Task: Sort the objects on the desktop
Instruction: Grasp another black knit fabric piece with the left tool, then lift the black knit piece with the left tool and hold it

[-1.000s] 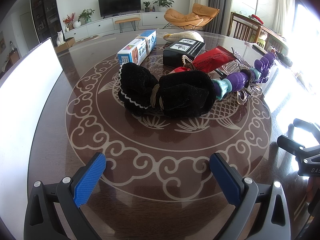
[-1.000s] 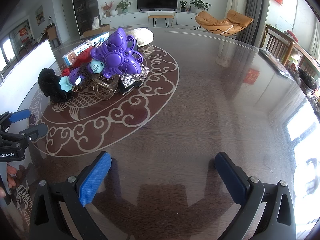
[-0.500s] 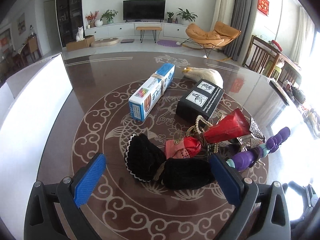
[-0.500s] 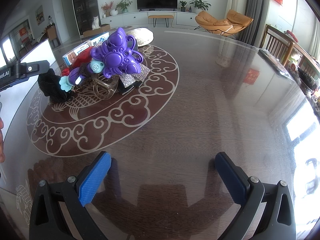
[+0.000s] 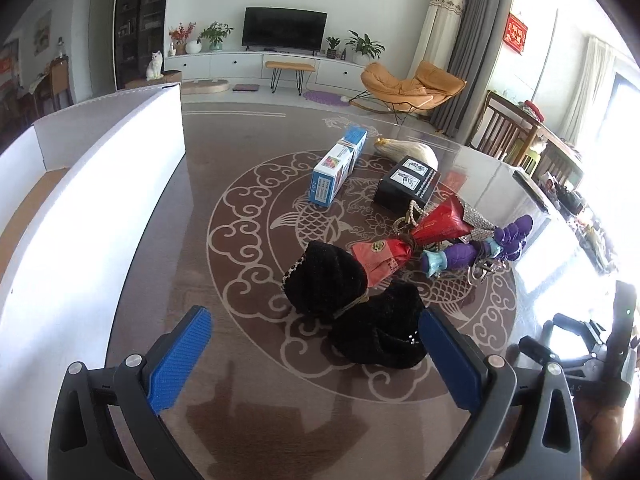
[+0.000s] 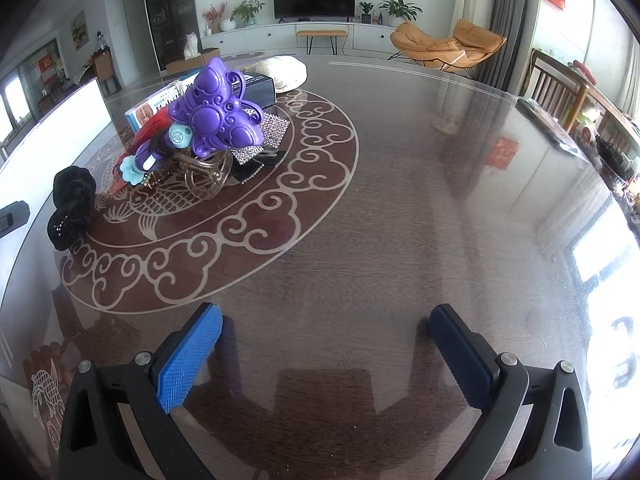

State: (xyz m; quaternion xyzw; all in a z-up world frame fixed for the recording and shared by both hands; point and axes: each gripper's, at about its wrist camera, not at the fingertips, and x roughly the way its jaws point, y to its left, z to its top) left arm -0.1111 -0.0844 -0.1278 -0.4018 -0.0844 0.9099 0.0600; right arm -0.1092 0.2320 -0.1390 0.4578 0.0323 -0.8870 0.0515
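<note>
A pile of objects lies on the patterned round table (image 5: 248,216): a black velvet bow (image 5: 352,304), a red pouch (image 5: 380,258), a purple toy wand (image 5: 476,252), a black box (image 5: 408,184) and a blue-and-white carton (image 5: 338,166). My left gripper (image 5: 316,350) hovers open above the table, its right pad beside the black bow. In the right wrist view the purple toy wand (image 6: 216,114) tops the pile, with the black bow (image 6: 72,206) at the left. My right gripper (image 6: 326,346) stands open over bare table, well to the right of the pile.
A white open box (image 5: 92,200) stands along the table's left side. A pale pouch (image 5: 408,150) lies behind the black box. A brown hair claw (image 6: 206,176) and a sparkly clip (image 6: 268,128) sit in the pile. Chairs (image 5: 504,132) stand beyond the table at right.
My left gripper has risen and pulled back to the left, so the pile now looks smaller and the white box fills the left. The right gripper has not moved.
</note>
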